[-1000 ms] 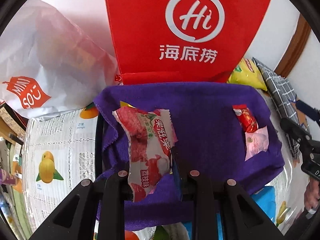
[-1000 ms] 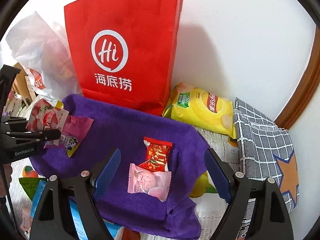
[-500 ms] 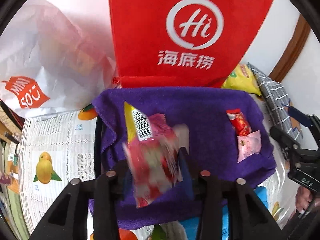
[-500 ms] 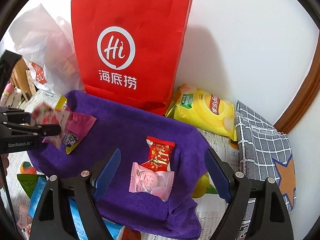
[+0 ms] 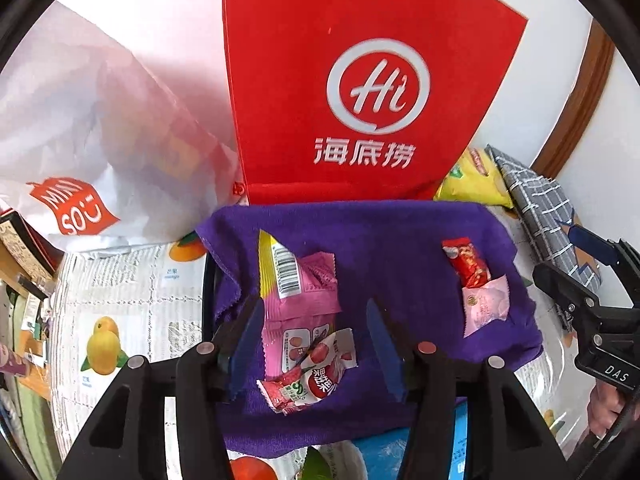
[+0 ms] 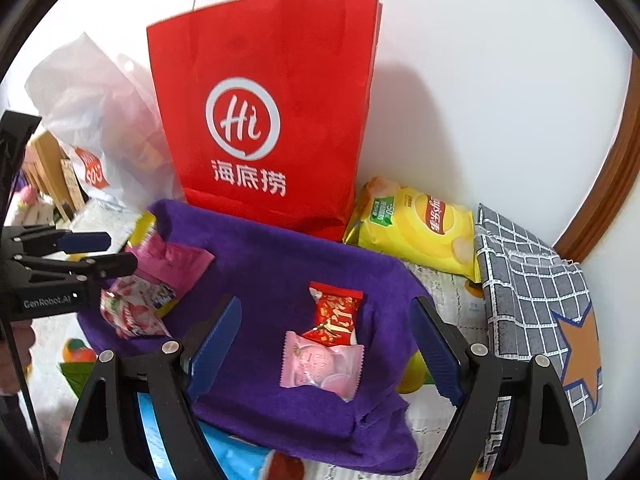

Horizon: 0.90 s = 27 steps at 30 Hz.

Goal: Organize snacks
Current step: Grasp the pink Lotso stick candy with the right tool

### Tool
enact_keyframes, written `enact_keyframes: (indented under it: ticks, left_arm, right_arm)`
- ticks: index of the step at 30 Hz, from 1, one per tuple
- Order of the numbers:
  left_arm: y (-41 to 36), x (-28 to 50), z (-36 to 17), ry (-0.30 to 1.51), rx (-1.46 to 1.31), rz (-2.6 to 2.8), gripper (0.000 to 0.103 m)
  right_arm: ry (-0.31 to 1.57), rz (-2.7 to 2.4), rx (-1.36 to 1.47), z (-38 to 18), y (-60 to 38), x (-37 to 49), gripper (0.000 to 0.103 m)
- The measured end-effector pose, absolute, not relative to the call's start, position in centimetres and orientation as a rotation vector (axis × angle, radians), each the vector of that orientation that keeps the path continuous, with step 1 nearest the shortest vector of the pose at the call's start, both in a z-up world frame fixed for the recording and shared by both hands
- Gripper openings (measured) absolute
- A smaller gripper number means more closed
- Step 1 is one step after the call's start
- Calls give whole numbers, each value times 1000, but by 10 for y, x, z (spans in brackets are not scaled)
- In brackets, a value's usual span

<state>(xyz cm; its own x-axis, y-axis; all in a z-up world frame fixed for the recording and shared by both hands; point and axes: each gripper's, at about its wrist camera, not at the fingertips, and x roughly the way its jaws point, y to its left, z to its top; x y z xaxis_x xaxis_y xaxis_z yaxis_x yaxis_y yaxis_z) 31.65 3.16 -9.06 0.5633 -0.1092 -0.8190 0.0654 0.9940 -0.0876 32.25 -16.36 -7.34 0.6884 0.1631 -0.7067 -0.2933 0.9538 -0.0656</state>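
My left gripper (image 5: 314, 344) points down at a slant. Its two blue fingers (image 5: 246, 340) have just been opening, and now there is a gap between them. The pads press on nothing. A snack packet (image 5: 316, 376) lies loose in the gap, not held. My right gripper (image 6: 324, 352) also points down at a slant. Its blue fingers (image 6: 216, 344) stand wide apart and hold nothing. A bit of my hand (image 5: 606, 408) shows behind the right gripper, wrapped round its black handle.
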Motion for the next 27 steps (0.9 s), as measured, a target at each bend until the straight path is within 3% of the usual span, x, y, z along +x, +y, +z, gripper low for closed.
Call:
enact_keyframes:
  ticks: [3,12,27]
  left_arm:
    - [31,311,-81,933,-53,-118,58]
    - [33,297,-60,883,-76,-146,58]
    - [33,269,-24,789,-67,-176,60]
  right_arm:
    - [764,270,-136,-68,-165,316,85]
    - [766,151,-109,-82,-188,275,75]
    - [918,276,-28,-147,-203,182,72]
